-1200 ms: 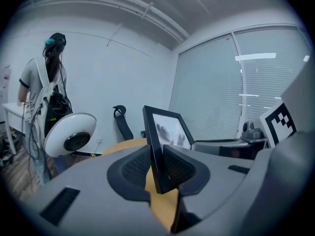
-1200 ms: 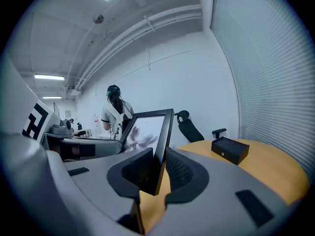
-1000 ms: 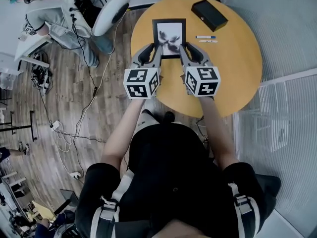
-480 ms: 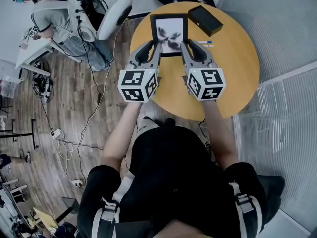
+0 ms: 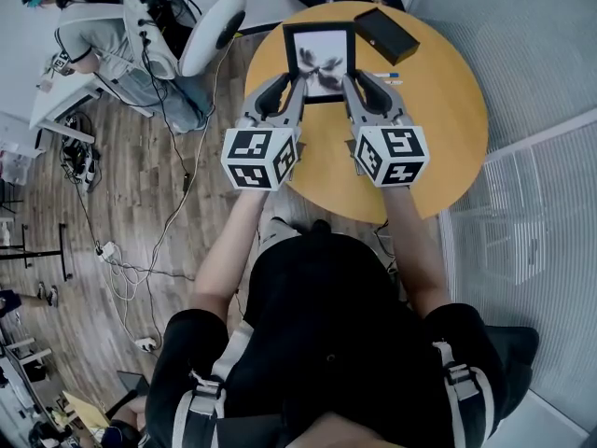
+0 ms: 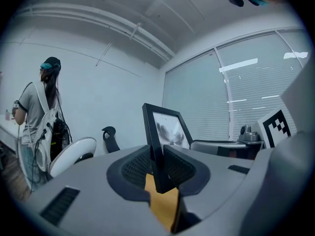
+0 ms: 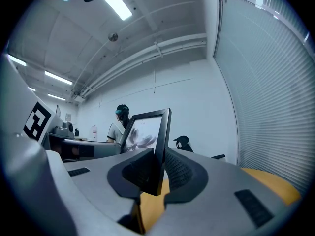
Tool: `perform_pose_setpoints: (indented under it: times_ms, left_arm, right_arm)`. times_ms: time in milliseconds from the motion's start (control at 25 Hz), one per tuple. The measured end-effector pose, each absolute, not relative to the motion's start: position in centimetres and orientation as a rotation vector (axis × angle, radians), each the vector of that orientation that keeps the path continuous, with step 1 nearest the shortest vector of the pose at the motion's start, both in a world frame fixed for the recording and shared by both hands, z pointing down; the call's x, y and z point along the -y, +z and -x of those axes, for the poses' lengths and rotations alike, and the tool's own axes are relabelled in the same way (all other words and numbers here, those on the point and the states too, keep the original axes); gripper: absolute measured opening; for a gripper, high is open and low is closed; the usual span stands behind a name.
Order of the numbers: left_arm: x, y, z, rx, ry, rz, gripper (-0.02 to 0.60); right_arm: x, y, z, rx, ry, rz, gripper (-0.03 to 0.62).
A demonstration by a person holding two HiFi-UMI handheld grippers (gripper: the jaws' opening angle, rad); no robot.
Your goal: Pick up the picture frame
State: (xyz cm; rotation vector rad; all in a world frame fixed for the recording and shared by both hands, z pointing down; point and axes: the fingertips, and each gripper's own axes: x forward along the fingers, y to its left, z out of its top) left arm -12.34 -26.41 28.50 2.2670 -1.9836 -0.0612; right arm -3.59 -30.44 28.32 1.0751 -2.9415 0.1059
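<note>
The picture frame [image 5: 320, 58] is black with a white print of a dark flower. It is held off the round wooden table [image 5: 443, 110], standing nearly upright. My left gripper [image 5: 296, 88] is shut on its lower left edge, and my right gripper [image 5: 348, 88] clamps its lower right edge, jaws still closing on it. In the left gripper view the frame's edge [image 6: 156, 132] stands between the ribbed pads [image 6: 138, 167]. The right gripper view likewise shows the frame [image 7: 147, 129] pinched between the pads [image 7: 179, 170].
A black box [image 5: 386, 30] lies on the far side of the table, with two pens [image 5: 386, 77] just right of the frame. A white office chair [image 5: 213, 26] stands off the table's left edge, beside a person [image 5: 93, 35] at a desk. Cables run over the wooden floor.
Both grippers have risen with the picture frame between them. It has left the tabletop and tipped more upright, moving toward the table's far side in the head view.
</note>
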Motion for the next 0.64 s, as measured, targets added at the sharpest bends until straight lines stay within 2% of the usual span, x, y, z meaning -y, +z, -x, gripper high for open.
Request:
perform_pose_setpoints:
  times_ms: [200,640]
  left_arm:
    - [19.4,29.5,14.9,1.97,-0.065,-2.287,0.092]
    - [18.5,29.2,12.4,1.942,-0.051,-2.292,0.094]
  right_arm:
    - [23.4,29.3,6.1,2.94,0.097,-1.086,0.089]
    - [22.5,28.9,3.6,2.928,0.111,-1.097,0.086]
